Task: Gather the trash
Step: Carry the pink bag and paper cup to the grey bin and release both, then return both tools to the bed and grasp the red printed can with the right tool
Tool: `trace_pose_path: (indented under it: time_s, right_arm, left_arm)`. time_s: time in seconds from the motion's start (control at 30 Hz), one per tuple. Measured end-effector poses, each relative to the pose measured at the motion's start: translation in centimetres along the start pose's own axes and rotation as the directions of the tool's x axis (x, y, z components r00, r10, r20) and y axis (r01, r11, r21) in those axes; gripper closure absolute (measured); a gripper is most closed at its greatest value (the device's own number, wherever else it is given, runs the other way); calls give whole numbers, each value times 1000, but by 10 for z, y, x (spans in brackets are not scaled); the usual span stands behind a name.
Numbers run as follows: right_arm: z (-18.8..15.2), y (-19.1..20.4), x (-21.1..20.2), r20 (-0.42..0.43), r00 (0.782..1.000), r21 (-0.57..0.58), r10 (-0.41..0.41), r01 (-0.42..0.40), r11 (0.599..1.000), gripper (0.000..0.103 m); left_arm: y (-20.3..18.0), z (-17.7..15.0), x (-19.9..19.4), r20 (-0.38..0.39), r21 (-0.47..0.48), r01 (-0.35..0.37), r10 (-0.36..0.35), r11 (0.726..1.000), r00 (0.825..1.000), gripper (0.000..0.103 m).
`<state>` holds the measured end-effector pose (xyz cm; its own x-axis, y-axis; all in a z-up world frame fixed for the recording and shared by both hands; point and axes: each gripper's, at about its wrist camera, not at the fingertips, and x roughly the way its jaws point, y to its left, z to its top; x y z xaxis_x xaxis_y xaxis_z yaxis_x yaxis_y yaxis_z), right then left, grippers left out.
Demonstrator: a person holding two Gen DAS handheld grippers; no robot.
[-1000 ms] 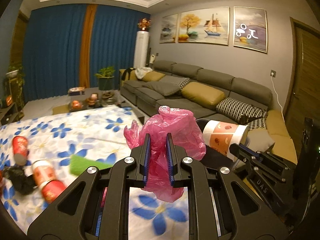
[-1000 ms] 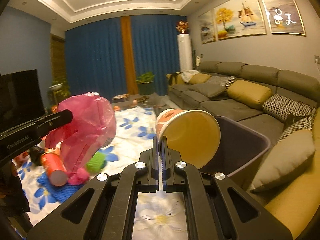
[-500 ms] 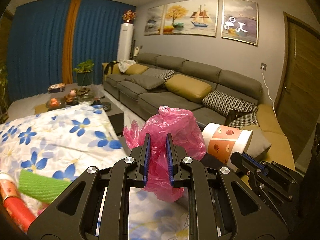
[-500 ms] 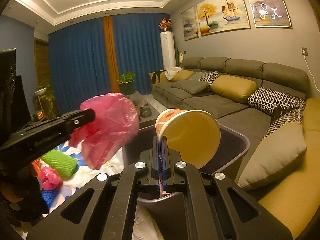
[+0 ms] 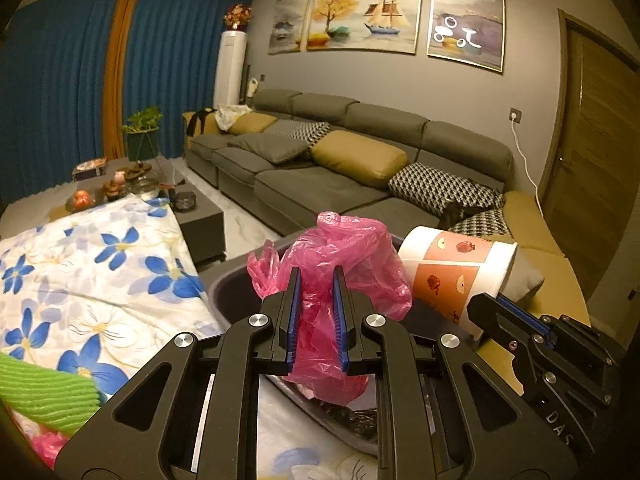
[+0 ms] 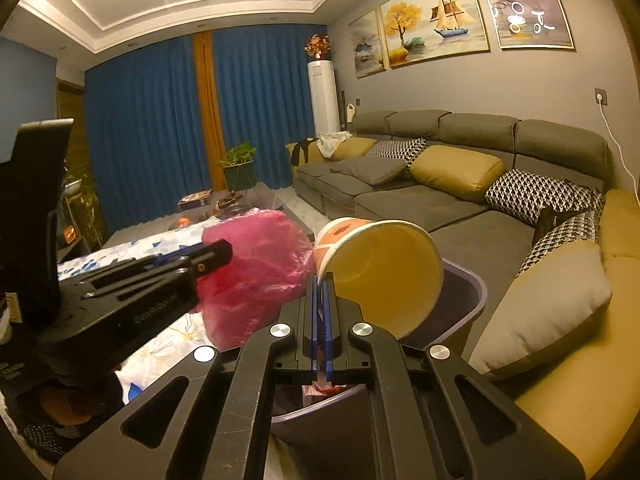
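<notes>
Carrying two pieces of trash at once, the person has both grippers over the dark plastic trash bin (image 6: 468, 280), which stands between the flower-print tablecloth (image 5: 100, 272) and the grey sofa (image 5: 320, 184).

The left gripper (image 5: 316, 304) is clamped on a crumpled pink plastic bag (image 5: 340, 256); its blue pads pinch the middle of the wad, so the loose film bulges above and hangs below the jaws. From the left wrist view the bag sits just ahead of the fingers and above the bin's near rim, with the dark hollow of the bin showing behind and beneath it. Holding it by the bunched centre likely keeps the light film from slipping out.

The right gripper (image 6: 322, 308) has its jaws pressed nearly together on the rim wall of a paper cup (image 6: 380, 272). The cup lies tipped on its side just beyond the fingertips, mouth toward the right wrist camera and printed base pointing away. A thin-wall pinch of this kind suits an empty cup, and the tilt seems to aim it into the bin below it.

Both items appear placed for dropping, so the step in hand is probably the release. More litter remains on the table to the left of the left gripper: a green ribbed piece (image 5: 44, 392) and something pink (image 5: 48, 444) at the frame's edge.
</notes>
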<state>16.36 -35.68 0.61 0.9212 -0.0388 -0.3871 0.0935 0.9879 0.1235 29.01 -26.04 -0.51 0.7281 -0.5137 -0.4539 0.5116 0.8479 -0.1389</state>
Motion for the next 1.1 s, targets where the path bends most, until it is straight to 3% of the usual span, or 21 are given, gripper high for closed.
trace_pose_path:
  time_s: [0.33, 0.43, 0.47, 0.57, 0.8, 0.97, 1.03, 1.1]
  right_arm:
    - [2, -2, 4, -13, 1000, 3, -6, 6, 1000, 100]
    - [2, -2, 5, -19, 1000, 5, -6, 6, 1000, 100]
    - [2, -3, 5, -20, 1000, 6, -5, 5, 1000, 100]
    - [5, -5, 8, -26, 1000, 9, 2, -2, 1000, 100]
    - [7, 1, 16, -38, 999, -12, 18, -18, 1000, 99]
    - [4, 5, 23, -42, 999, -18, 17, -18, 1000, 98]
    - [4, 5, 26, -50, 999, -18, 12, -13, 1000, 90]
    - [3, 5, 26, -42, 999, -12, 1, -1, 1000, 57]
  left_arm:
    - [-1, -7, 18, -52, -13, 28, -29, 1000, 998, 88]
    - [2, -8, 21, -66, -18, 40, -41, 999, 997, 82]
    - [3, -9, 21, -69, -22, 40, -42, 999, 997, 75]
    - [13, -11, 17, -53, -50, 25, -28, 998, 998, 33]
    - [37, -10, -19, 9, -85, -101, 102, 991, 995, 23]
    - [54, -15, -75, 101, -116, -203, 215, 972, 971, 14]
    - [61, -20, -95, 121, -126, -241, 256, 962, 959, 14]
    - [70, -26, -113, 133, -137, -280, 298, 950, 945, 13]
